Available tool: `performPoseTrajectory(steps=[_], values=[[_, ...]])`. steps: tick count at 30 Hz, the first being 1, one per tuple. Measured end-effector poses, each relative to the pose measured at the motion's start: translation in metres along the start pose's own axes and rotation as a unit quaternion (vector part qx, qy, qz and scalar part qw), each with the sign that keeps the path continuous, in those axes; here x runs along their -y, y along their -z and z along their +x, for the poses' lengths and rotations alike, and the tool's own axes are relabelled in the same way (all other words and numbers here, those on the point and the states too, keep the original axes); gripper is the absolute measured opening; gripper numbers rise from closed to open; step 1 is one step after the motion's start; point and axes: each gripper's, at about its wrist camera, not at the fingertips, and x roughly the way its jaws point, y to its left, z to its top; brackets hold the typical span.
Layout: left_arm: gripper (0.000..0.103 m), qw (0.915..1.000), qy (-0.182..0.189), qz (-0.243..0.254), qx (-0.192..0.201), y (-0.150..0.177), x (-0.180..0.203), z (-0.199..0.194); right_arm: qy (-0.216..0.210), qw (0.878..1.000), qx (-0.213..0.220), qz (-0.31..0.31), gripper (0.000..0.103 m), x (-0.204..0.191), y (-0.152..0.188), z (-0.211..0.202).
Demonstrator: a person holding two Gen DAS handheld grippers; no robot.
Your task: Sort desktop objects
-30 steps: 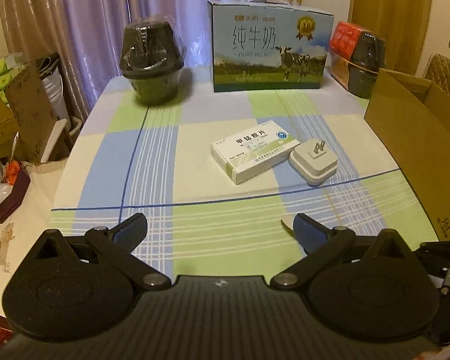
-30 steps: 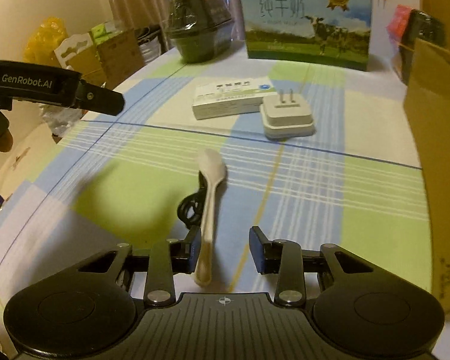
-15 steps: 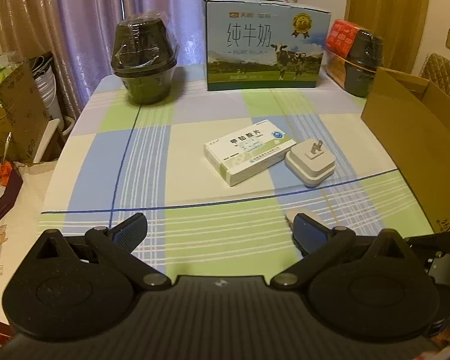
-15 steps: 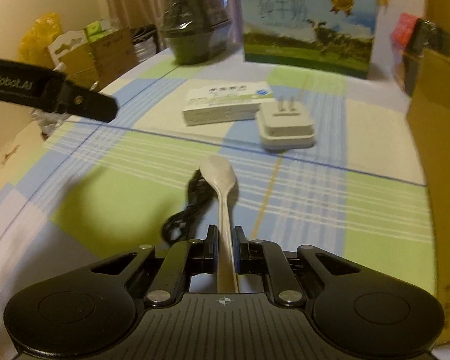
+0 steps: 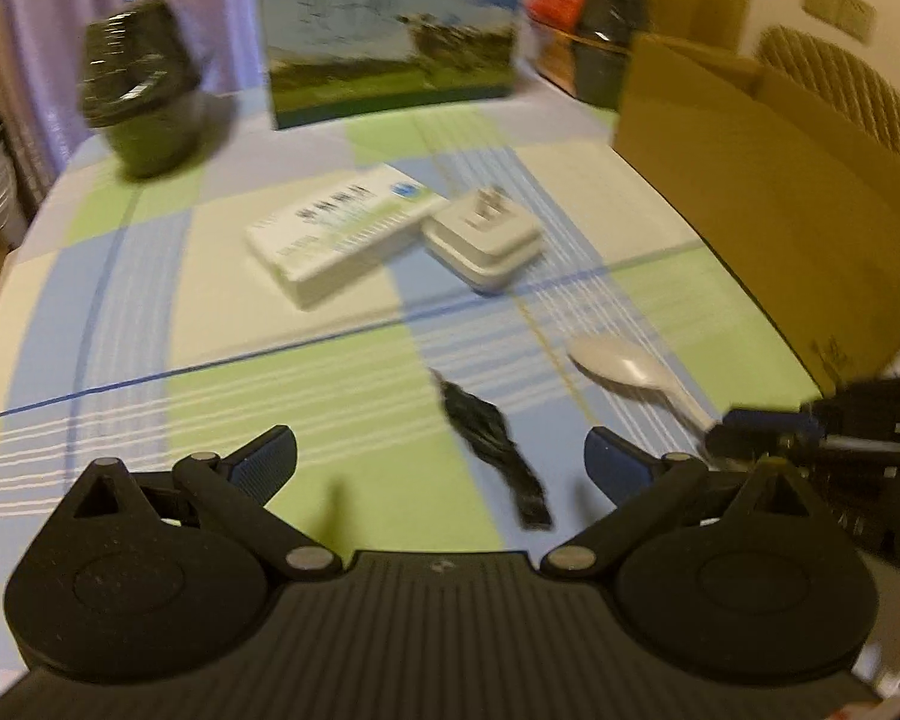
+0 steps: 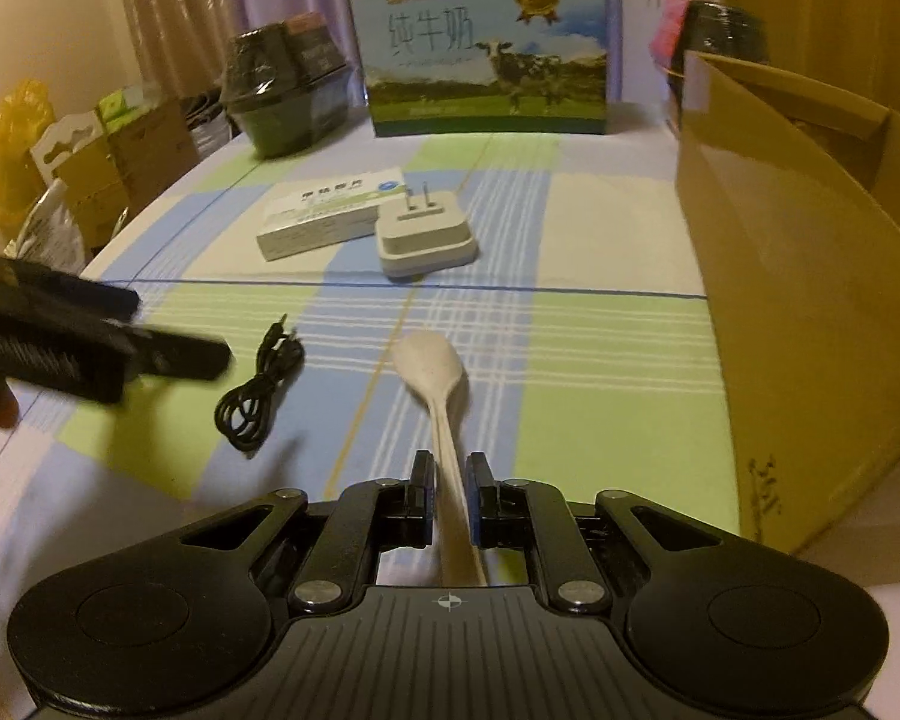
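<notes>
The right claw point(image 6: 450, 495) was closed on the handle of a pale spoon point(image 6: 432, 363), its bowl raised over the checked surface point(image 6: 600, 354) beside the cardboard box point(image 6: 810, 312). The left claw point(image 5: 438, 459) hung open above a coiled black cable point(image 5: 492, 438). Held only by its thin handle, the spoon could pivot or slip before reaching the box.
</notes>
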Motion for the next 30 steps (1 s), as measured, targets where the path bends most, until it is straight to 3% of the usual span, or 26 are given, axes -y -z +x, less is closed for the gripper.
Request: performPoseTrajectory(steps=[8,10,14,16,17,19,22,30], values=[[0.072,0.9998,0.008,0.008,-0.015,0.003,0.013,0.026,-0.011,1.000,0.004,0.006,0.010,0.009,-0.003,0.000],[0.056,0.9997,0.006,0.010,-0.023,0.004,0.012,0.032,-0.013,1.000,0.006,0.004,0.010,0.012,-0.004,0.000],[0.037,0.9995,0.008,0.012,-0.027,0.006,0.007,0.034,-0.011,1.000,0.007,0.004,0.010,0.016,-0.007,0.002],[0.014,0.9994,0.007,0.009,-0.033,0.005,0.003,0.031,-0.010,1.000,0.008,0.000,0.012,0.017,-0.009,0.004],[0.012,0.9994,0.005,0.007,-0.034,0.005,0.001,0.029,-0.011,1.000,0.008,-0.002,0.013,0.016,-0.010,0.004],[0.009,0.9994,0.007,0.006,-0.033,0.004,-0.005,0.026,-0.015,1.000,0.007,-0.008,0.028,0.015,-0.013,0.006],[0.009,0.9995,0.005,0.002,-0.032,0.005,-0.011,0.024,-0.020,1.000,0.008,-0.020,0.040,0.011,-0.016,0.010],[0.009,0.9996,0.017,0.005,-0.024,0.004,-0.015,0.023,-0.026,0.998,-0.002,-0.059,0.044,0.002,-0.022,0.034]])
